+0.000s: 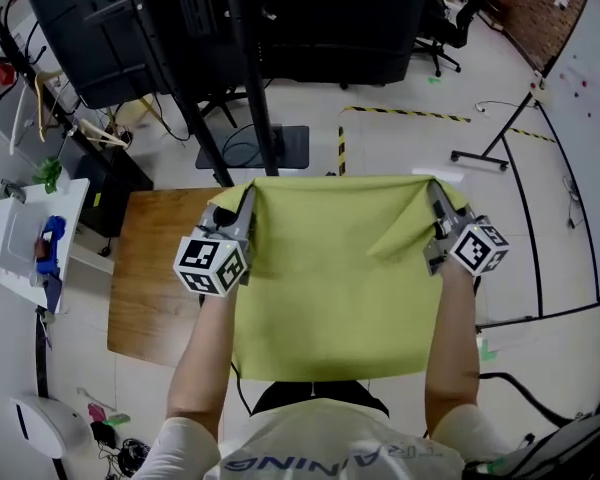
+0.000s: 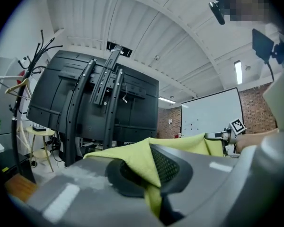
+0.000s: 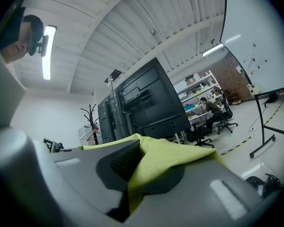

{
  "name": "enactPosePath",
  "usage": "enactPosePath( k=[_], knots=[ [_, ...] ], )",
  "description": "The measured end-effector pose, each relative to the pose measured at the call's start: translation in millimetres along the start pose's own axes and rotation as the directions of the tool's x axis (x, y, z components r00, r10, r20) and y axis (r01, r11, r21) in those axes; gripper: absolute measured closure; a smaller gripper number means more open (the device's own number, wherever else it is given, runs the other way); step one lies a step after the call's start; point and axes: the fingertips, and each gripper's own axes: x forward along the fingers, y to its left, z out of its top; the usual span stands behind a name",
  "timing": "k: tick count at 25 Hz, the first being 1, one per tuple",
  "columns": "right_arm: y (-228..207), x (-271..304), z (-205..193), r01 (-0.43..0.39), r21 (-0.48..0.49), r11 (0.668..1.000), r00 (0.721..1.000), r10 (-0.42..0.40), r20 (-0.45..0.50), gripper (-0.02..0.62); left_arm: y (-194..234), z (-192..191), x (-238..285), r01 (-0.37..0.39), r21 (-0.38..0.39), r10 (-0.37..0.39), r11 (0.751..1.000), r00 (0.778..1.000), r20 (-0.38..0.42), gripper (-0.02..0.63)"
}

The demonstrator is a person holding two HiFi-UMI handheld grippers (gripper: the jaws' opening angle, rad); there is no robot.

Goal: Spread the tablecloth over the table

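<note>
A yellow-green tablecloth [image 1: 330, 283] hangs stretched between my two grippers above a small brown wooden table [image 1: 150, 288]. My left gripper [image 1: 242, 208] is shut on the cloth's far left corner, my right gripper [image 1: 438, 203] on its far right corner. The cloth's near edge drapes toward the person's body. In the left gripper view the cloth [image 2: 137, 162] is pinched between the jaws [image 2: 151, 169], and the right gripper [image 2: 217, 136] shows at the far end. In the right gripper view the cloth [image 3: 165, 155] is folded over the jaws of that gripper [image 3: 135, 167]. Most of the table is hidden under the cloth.
A large black screen on a stand [image 1: 240, 28] rises just beyond the table. A white side table [image 1: 30, 233] with a blue item is at the left. A whiteboard [image 1: 590, 118] and its floor stand are at the right. Hazard tape [image 1: 400, 113] marks the floor.
</note>
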Motion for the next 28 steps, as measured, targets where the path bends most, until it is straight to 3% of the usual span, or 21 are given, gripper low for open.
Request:
enactPosePath(
  k=[10, 17, 28],
  knots=[
    [-69.0, 89.8, -44.3, 0.049, 0.036, 0.998, 0.994, -0.045, -0.097, 0.583, 68.8, -61.8, 95.8, -0.002, -0.135, -0.014, 0.991, 0.993, -0.116, 0.589],
    [-114.7, 136.3, -74.4, 0.091, 0.029, 0.995, 0.988, -0.086, -0.129, 0.583, 101.0, -96.5, 153.1, 0.003, -0.158, -0.032, 0.987, 0.983, -0.179, 0.589],
    [-154.9, 195.1, -133.8, 0.071, -0.006, 0.997, 0.964, -0.07, -0.256, 0.583, 149.1, -168.2, 190.7, -0.008, -0.254, -0.06, 0.967, 0.964, -0.261, 0.588]
  ],
)
